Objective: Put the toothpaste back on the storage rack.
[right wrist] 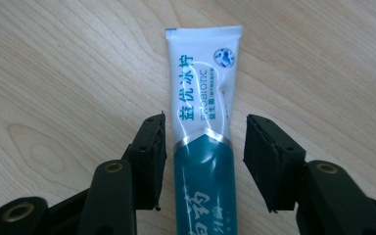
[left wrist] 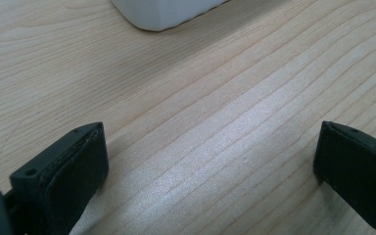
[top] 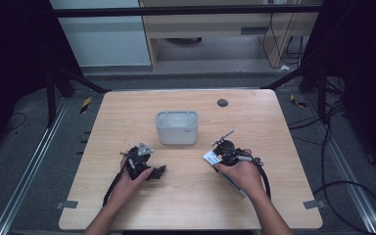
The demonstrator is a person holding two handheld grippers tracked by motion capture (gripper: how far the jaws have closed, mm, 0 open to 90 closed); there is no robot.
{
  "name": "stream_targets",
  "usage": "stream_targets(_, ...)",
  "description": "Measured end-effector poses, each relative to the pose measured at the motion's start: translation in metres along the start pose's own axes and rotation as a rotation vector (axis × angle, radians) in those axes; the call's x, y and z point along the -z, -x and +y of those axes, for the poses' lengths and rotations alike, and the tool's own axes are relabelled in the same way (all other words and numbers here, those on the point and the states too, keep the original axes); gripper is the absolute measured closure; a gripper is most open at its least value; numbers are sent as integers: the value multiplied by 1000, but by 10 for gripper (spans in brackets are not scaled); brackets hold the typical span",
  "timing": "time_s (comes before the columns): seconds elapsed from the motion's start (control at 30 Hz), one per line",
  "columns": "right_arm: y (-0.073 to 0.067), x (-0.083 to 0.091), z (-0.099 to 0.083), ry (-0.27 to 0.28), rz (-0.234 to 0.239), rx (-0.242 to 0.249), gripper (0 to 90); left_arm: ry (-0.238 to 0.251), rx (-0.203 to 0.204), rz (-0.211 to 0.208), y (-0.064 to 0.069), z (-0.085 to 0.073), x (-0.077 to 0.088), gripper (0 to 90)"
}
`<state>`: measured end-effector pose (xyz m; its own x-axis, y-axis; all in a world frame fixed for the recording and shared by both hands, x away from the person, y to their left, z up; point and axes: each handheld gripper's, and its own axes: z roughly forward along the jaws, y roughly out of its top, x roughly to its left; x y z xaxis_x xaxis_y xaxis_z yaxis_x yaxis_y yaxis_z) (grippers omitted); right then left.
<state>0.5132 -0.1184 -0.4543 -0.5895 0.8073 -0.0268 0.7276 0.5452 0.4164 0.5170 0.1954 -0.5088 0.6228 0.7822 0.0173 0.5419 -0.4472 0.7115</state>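
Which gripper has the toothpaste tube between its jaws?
The right gripper: the toothpaste tube lies flat between its jaws, small gaps either side. The left gripper stands wide over bare table.

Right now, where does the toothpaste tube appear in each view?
High view: toothpaste tube lower right, under the right gripper.
Left gripper view: not in it.
Right gripper view: centre, lying between the open fingers, untouched.
Shared landmark: wooden table.

We see the toothpaste tube (right wrist: pixel 203 142) lying on the table (top: pixel 186 196) between the jaws of the right gripper (right wrist: pixel 203 161), the tub (top: pixel 176 127) ahead and to its left, and the left gripper (top: pixel 144 161) farther left, just short of the tub.
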Motion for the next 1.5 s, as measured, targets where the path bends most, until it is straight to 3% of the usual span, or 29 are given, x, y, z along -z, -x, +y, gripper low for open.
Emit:
stream_targets(0.77, 3, -16, 1, -64, 22, -24, 526, -1, -5, -4, 0, 1, 0, 0)
stream_targets(1.5, 2, -19, 4, -85, 4, -8, 574, 0, -4, -5, 0, 1, -1, 0)
